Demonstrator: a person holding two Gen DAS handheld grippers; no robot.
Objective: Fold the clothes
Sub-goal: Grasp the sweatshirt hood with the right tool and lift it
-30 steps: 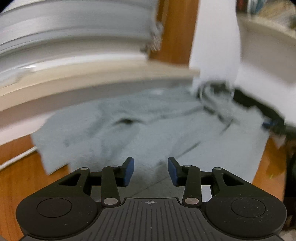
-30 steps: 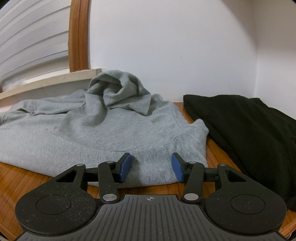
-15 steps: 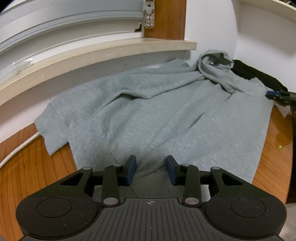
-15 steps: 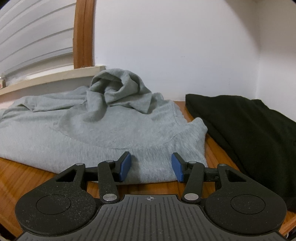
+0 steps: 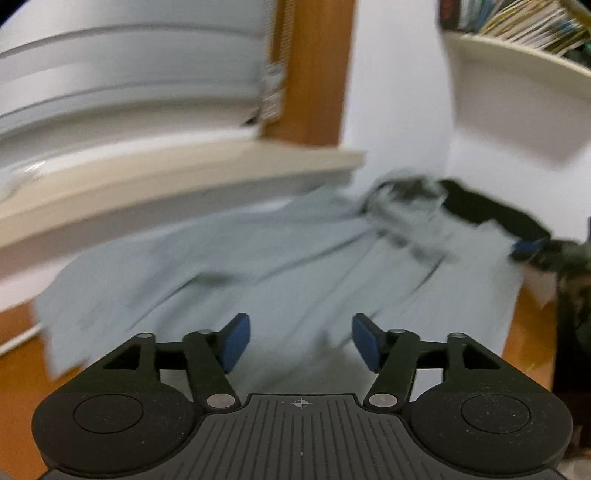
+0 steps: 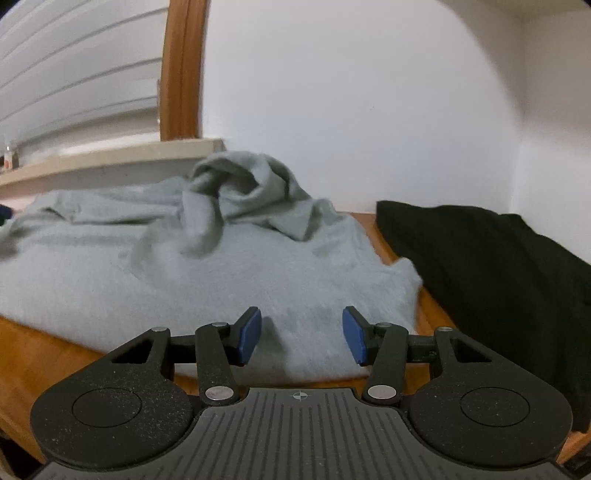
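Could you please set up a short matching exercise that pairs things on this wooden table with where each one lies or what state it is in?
Things:
1. grey hoodie
2. black garment
3. left gripper
4. books

Descriptions:
A. open, nothing between its pads
B. on a shelf high on the wall
C. spread over the table, hood bunched toward the wall
D. lying beside the hoodie near the corner

Pairs: 1-C, 2-D, 3-A, 4-B
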